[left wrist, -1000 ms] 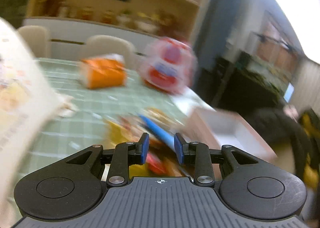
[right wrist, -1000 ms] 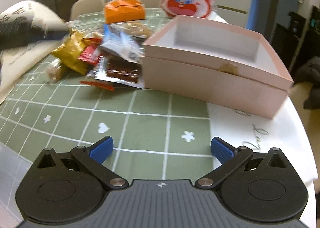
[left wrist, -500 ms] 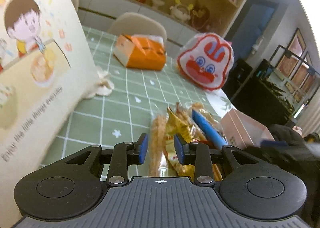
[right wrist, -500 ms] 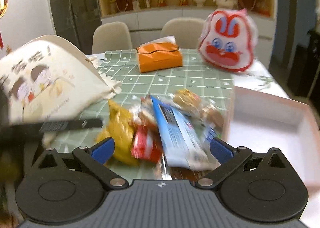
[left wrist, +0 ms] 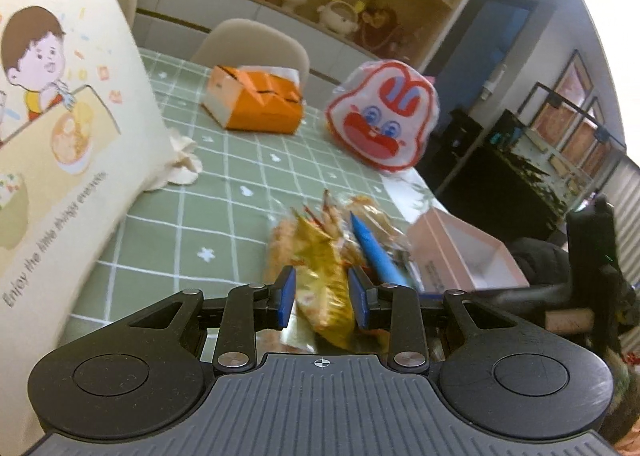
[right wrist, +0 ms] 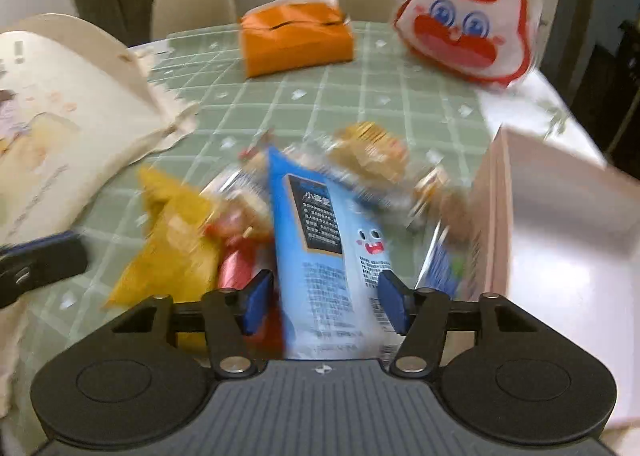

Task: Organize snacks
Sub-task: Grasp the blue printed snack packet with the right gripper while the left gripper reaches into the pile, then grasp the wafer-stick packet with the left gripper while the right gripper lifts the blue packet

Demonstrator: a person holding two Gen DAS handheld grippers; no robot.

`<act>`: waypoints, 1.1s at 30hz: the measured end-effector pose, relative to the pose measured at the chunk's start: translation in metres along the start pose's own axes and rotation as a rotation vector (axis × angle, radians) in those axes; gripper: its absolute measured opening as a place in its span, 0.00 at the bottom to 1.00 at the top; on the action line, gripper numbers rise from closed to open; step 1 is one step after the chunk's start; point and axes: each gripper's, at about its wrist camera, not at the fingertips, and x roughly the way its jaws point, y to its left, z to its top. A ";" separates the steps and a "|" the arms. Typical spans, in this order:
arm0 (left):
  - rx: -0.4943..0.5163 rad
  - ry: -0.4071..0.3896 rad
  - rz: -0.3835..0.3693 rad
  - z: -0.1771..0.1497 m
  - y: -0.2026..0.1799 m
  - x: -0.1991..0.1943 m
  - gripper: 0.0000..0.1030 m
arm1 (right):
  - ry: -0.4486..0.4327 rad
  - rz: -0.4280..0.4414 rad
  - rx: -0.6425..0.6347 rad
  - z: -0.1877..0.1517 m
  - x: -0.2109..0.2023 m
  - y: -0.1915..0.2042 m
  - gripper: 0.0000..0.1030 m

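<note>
I see one blue snack packet (right wrist: 332, 256), long with a cartoon face, atop the snack pile (right wrist: 248, 224) beside one pink box (right wrist: 560, 224). My right gripper (right wrist: 326, 302) is closing around it. My left gripper (left wrist: 322, 298) straddles one yellow packet (left wrist: 324, 280); whether it grips, I cannot tell.

The left gripper (left wrist: 322, 298) hangs low over a green checked tablecloth (left wrist: 224, 192), its blue pads partly apart with a crinkled golden-yellow snack packet (left wrist: 324, 280) showing between them; whether they press it cannot be told. A long blue snack packet (left wrist: 374, 252) lies just beside it in the heap. A pink open-topped cardboard box (left wrist: 464, 252) stands right of the heap. Farther back sit an orange tissue box (left wrist: 256, 104) and a white-and-red rabbit-faced bag (left wrist: 384, 116). A cream cartoon-printed tote bag (left wrist: 60, 144) fills the left side.
</note>
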 end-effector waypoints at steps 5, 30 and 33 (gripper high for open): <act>0.028 0.045 -0.048 -0.007 -0.010 0.004 0.32 | 0.030 0.159 -0.025 -0.031 -0.029 0.016 0.60; 0.656 0.148 0.079 -0.085 -0.094 0.023 0.36 | -0.188 -0.049 -0.095 -0.155 -0.101 -0.028 0.82; 0.673 0.149 0.122 -0.084 -0.091 0.024 0.46 | -0.181 -0.050 -0.058 -0.160 -0.096 -0.038 0.82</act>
